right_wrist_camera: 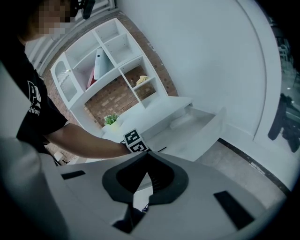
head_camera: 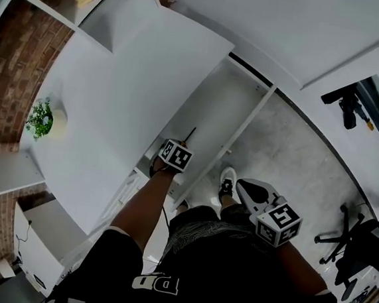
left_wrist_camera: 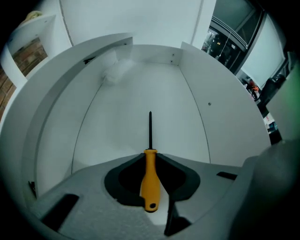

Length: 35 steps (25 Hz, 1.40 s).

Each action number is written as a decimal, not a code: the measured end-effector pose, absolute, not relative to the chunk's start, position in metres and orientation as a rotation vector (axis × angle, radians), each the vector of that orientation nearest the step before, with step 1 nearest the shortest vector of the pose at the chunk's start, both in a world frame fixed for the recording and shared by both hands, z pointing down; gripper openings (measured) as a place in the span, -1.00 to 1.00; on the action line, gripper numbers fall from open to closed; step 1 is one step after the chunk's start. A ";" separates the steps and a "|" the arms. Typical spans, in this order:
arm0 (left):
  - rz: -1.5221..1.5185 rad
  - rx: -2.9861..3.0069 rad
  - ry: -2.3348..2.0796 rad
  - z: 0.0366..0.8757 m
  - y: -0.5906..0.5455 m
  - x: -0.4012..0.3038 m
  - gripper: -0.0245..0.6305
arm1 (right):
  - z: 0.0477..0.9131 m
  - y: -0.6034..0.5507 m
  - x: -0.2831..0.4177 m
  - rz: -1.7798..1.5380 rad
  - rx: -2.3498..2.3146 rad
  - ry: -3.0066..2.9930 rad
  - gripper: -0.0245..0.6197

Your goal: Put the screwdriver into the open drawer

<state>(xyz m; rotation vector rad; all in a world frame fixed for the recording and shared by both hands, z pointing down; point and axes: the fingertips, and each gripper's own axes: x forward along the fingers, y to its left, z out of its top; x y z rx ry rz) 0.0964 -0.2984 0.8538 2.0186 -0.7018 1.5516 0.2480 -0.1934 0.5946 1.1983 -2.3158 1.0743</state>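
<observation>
Left gripper view: left gripper (left_wrist_camera: pixel 150 155) clamped on the screwdriver's (left_wrist_camera: pixel 150 180) yellow handle, tip over the open drawer (left_wrist_camera: pixel 117 126). I'd go low, lay it flat, then release.

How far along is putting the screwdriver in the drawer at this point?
Done: the drawer stands open and the screwdriver is picked up. In hand: the left gripper clamps its yellow handle, tip aimed at the drawer floor. Left: lower it in and release. The right gripper is shut and empty.
</observation>
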 end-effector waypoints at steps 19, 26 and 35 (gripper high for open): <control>1.548 2.025 -0.733 0.831 -0.300 0.094 -0.51 | 0.591 -0.194 0.252 1.049 1.134 -2.353 -0.91; 1.490 2.096 -0.727 0.789 -0.286 0.090 -0.51 | 0.569 -0.204 0.227 1.032 1.152 -2.400 -0.91; 1.396 2.254 -0.695 0.721 -0.278 0.080 -0.51 | 0.556 -0.197 0.188 0.968 1.232 -2.414 -0.91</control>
